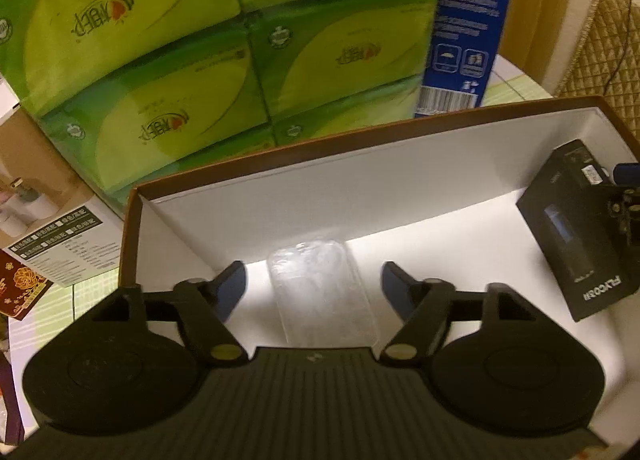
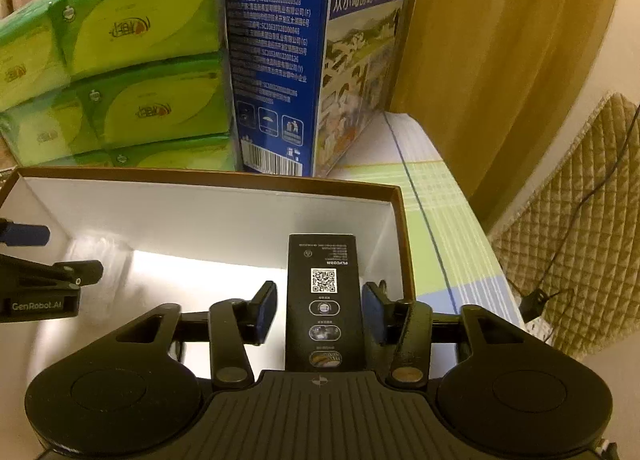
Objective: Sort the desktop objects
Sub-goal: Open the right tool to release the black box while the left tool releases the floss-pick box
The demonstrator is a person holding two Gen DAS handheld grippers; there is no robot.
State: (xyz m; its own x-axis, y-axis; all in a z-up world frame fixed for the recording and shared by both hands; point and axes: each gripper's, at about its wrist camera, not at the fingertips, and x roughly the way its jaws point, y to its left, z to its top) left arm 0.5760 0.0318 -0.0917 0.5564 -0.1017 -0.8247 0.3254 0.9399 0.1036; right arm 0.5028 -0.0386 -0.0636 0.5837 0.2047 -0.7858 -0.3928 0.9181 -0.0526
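A brown cardboard tray with a white inside (image 1: 360,187) (image 2: 224,211) lies on the table. A clear plastic case (image 1: 324,292) lies on its floor between the fingers of my open left gripper (image 1: 314,284), not touched by them. A black FLYCO box (image 1: 576,232) (image 2: 323,300) lies at the tray's right end. My right gripper (image 2: 320,310) is open, its blue pads a little off the box on each side. The clear case shows faintly in the right wrist view (image 2: 100,252), near the left gripper's fingertips (image 2: 24,234).
A stack of green tissue packs (image 1: 192,59) (image 2: 120,71) and a blue milk carton (image 1: 464,19) (image 2: 288,59) stand right behind the tray. A white printed box (image 1: 60,244) and a red packet (image 1: 20,288) lie left. A quilted chair (image 2: 580,219) is right.
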